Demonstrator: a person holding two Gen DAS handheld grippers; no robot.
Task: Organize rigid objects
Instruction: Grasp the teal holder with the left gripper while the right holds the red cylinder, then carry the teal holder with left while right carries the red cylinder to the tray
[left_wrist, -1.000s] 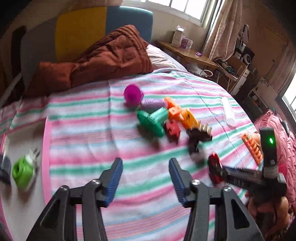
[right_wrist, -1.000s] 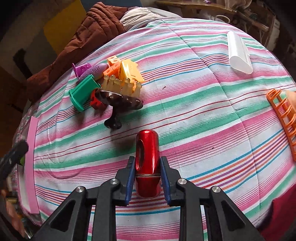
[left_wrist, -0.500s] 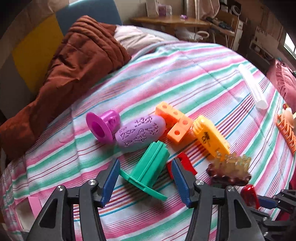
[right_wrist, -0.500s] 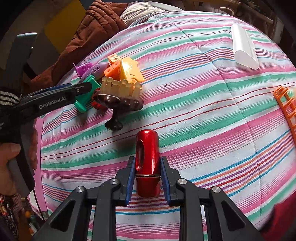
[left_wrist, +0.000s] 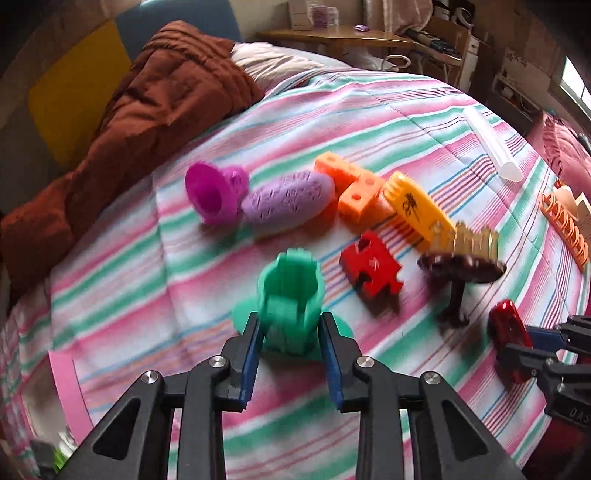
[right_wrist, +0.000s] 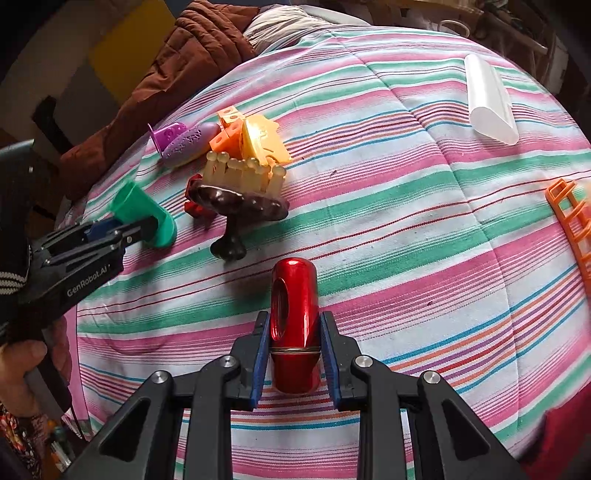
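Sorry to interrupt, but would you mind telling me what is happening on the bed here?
A person is sorting small toys on a striped bedspread with two handheld grippers. The left gripper has its jaws around a green plastic piece; the right gripper grips a red metallic cylinder. Other toys lie clustered nearby.

A striped bedspread (right_wrist: 406, 206) carries scattered plastic toys (left_wrist: 362, 192), a white tube (right_wrist: 487, 99) and a brown quilt (left_wrist: 155, 96).

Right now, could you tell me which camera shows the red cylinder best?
The right wrist view: the red cylinder stands centred and sharp between the right gripper's fingers, its side hole visible. The left wrist view shows the cylinder only at the right edge, small, blurred and partly hidden by that gripper.
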